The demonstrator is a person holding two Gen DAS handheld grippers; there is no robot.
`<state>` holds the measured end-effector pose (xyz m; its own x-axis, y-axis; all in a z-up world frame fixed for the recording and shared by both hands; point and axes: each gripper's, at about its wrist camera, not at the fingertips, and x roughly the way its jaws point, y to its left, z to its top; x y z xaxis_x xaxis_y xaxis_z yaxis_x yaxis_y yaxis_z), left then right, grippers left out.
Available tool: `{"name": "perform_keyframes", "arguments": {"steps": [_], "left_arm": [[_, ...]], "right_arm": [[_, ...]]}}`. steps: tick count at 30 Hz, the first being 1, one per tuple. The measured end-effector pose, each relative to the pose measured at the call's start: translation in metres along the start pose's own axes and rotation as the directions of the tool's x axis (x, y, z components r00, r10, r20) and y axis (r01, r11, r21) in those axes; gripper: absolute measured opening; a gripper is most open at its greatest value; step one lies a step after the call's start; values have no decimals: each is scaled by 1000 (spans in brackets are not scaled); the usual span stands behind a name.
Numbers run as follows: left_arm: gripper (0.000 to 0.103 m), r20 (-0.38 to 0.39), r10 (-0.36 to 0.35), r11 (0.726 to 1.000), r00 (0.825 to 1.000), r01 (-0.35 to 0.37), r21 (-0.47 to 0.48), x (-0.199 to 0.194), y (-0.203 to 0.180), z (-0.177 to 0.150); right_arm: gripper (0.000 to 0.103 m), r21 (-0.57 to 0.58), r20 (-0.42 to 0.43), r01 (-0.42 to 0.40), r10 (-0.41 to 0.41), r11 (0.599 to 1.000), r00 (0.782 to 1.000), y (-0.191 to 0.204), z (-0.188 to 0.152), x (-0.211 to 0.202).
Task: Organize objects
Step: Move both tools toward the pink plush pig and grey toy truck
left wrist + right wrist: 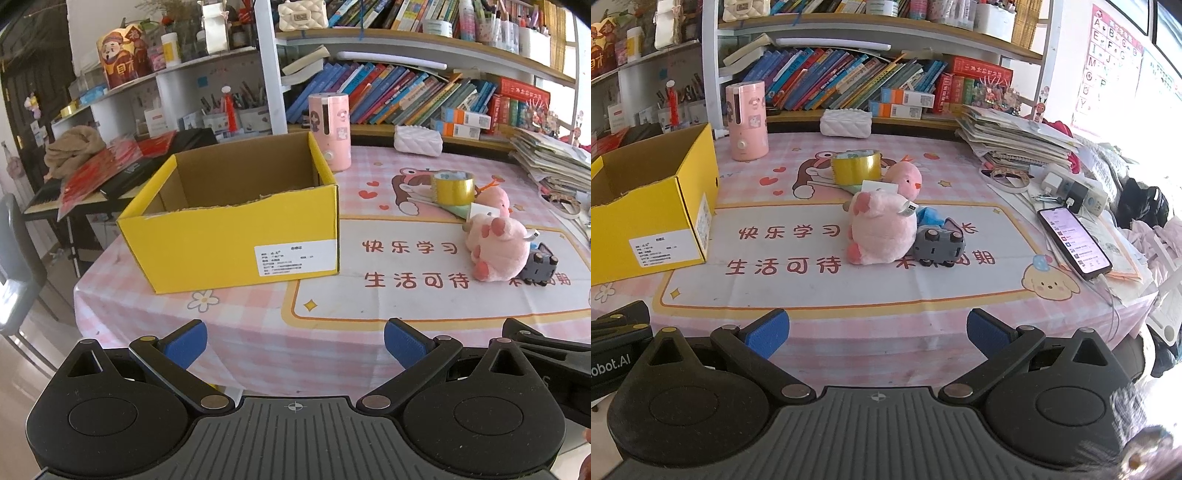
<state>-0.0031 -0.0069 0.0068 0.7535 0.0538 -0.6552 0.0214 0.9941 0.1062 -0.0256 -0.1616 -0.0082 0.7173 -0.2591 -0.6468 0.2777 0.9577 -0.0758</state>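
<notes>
Blue pads: both grippers carry blue-padded fingers [186,341], two on each.
Left gripper [295,343]: fingers spread wide, nothing between them, held over the near edge of the worktop [258,332], tilted down toward it.
Right gripper [878,334]: fingers equally wide and bare, over the near edge, tilted down the same way.
Yellow box [236,236]: one, open at the top, on the left part of the worktop; long axis runs left to right in the left view; white label on the near wall.
Pink plush toy [881,230]: one, lying at mid-worktop, right of the box and well apart from it; feet point toward the near edge, head away.
Grey toy car [938,243]: one, touching the plush on its right side, tipped so its wheels face the near edge.
Gold tape roll [856,168]: one, standing just behind the plush.
Pink bottle [746,122]: one, upright behind the box.
Phone [1073,236]: one, screen lit, at the right edge on papers.
</notes>
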Motion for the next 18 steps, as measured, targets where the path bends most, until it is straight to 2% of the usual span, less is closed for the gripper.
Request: {"name": "perform_keyframes", "arguments": {"steps": [18], "left_arm": [[103, 4, -17, 1000, 1000, 17, 8, 1, -4, 1]], "right_arm": [[103, 13, 2, 15, -15, 1000, 1000, -4, 1, 1]]}}
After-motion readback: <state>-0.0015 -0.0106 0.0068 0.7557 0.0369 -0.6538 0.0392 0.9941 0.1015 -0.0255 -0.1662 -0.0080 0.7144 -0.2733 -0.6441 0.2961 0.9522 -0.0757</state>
